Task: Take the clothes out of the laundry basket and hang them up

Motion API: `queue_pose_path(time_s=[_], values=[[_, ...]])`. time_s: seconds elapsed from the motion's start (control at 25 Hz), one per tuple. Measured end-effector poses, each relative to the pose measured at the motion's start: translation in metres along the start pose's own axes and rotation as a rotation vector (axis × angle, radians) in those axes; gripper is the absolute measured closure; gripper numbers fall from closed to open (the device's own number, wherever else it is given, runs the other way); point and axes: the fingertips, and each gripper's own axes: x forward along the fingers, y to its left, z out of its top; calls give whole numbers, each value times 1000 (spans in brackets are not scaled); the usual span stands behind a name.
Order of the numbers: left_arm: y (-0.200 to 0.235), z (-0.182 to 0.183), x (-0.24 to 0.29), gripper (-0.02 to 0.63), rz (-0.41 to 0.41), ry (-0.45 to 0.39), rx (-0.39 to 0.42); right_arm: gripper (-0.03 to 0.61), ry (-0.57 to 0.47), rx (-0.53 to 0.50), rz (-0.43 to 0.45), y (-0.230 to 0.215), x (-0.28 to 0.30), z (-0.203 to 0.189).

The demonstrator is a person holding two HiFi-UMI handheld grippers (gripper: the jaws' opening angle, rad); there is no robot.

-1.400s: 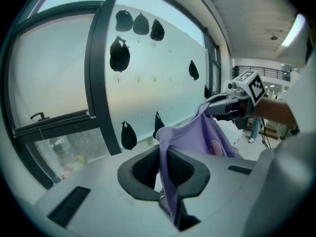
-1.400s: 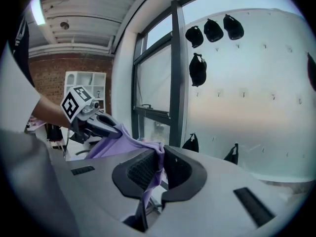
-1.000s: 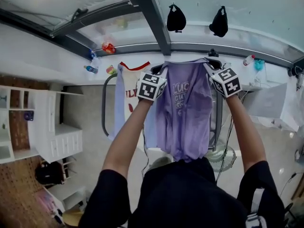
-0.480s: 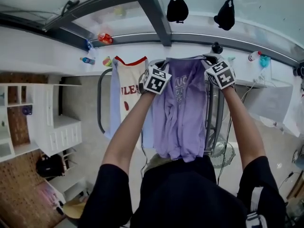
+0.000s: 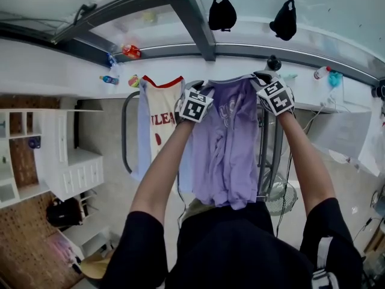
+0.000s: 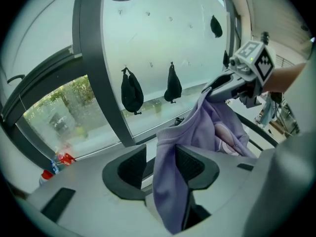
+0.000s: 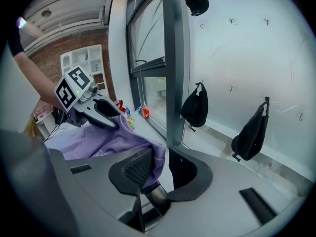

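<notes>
Nearby, a white jersey hangs just beside the purple shirt.

A metal drying rack carries a purple shirt beside a white jersey.

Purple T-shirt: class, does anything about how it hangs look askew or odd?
Slightly: the purple T-shirt hangs rumpled, its top edge bunched and its hem uneven, beside the flatter white red-trimmed jersey.
</notes>
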Motion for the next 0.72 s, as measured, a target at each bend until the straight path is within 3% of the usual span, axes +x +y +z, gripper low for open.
queue_pose_path(time_s=[0.28,0.72], values=[[9,-8,-18,403,-8,-17,-17,366,58,16,29,5,2,-7],[3,-5,-62,403,6,-117,-62,356,44,48,18,16,-30,-4]])
